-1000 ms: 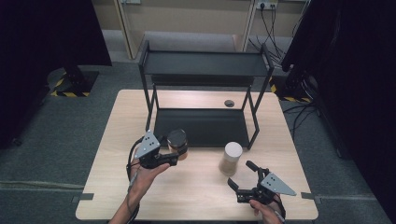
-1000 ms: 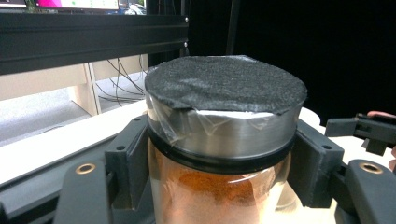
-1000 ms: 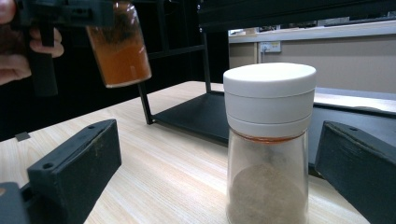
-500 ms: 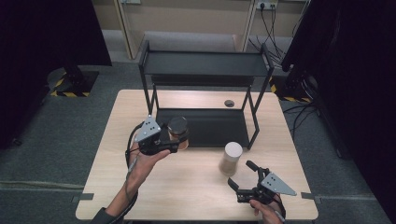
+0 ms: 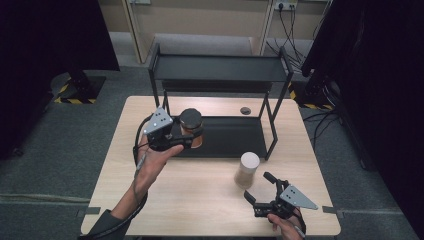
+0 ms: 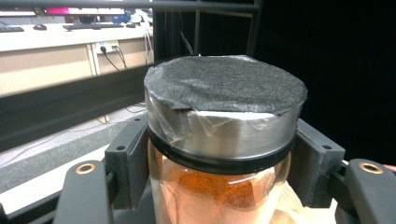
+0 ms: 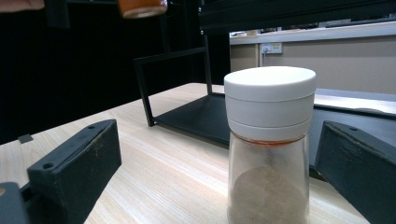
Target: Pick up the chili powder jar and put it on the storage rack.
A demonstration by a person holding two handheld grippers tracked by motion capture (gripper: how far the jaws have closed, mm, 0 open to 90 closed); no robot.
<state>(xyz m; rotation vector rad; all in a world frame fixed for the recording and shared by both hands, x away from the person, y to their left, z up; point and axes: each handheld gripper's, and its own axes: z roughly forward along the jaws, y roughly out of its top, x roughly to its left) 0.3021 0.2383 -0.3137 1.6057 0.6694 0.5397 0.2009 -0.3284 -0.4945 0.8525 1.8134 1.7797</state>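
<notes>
No readable text, label or number anywhere.

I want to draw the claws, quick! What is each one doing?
Left gripper: shut on the jar of orange powder, off the table.
Right gripper: open, holding nothing, near the white-capped jar.

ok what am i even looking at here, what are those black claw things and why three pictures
A person sits at a wooden table and holds a hand tool in each hand: black two-jawed tongs with a camera riding on each. One picture looks down from above; the other two look along each tool's own jaws.

The left tongs are shut on a glass jar of orange powder with a dark lid, held up in the air in front of a black two-level metal rack that stands on the table.

The right tongs are open and hold nothing. Just ahead of them stands a white-capped shaker of pale brown powder, upright on the table, beside the rack.

A small dark round thing lies farther back on the table; I cannot tell what it is.
</notes>
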